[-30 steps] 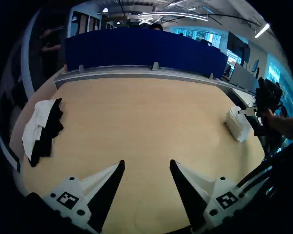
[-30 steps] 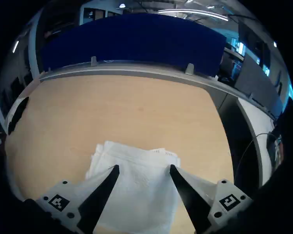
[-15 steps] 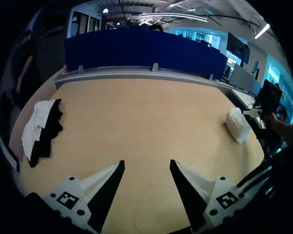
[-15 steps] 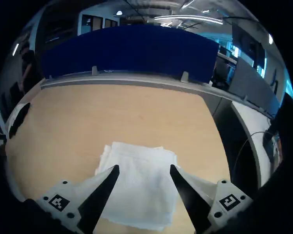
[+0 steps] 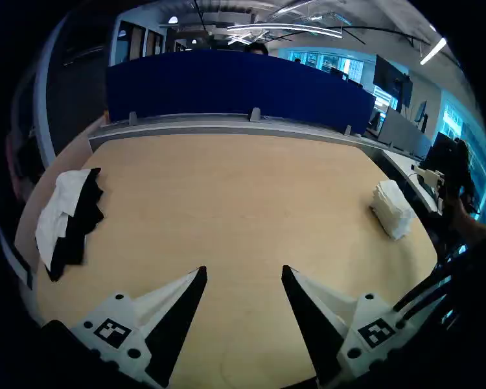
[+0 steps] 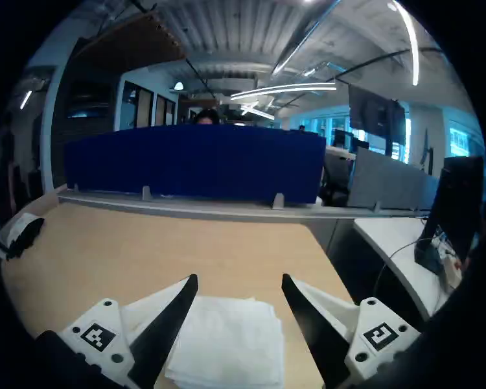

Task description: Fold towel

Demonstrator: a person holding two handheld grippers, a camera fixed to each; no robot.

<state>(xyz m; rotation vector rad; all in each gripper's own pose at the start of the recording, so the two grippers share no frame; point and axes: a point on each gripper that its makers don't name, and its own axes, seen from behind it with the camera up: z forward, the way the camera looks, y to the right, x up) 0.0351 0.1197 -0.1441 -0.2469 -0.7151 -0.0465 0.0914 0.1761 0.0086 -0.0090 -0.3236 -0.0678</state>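
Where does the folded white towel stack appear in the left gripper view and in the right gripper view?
Left gripper view: the folded white towel stack lies at the far right.
Right gripper view: the stack is at bottom centre, framed by the open right tongs.
Shared landmark: the blue partition at the back.

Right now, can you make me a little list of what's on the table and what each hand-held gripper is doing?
Table: light wood, with a blue divider along its far edge
Folded towel: white, a neat stack near one end of the table
Other cloth: a black and white pile at the opposite end
Left hand-held gripper: open, empty, over bare table
Right hand-held gripper: open, empty, pointing over the towel
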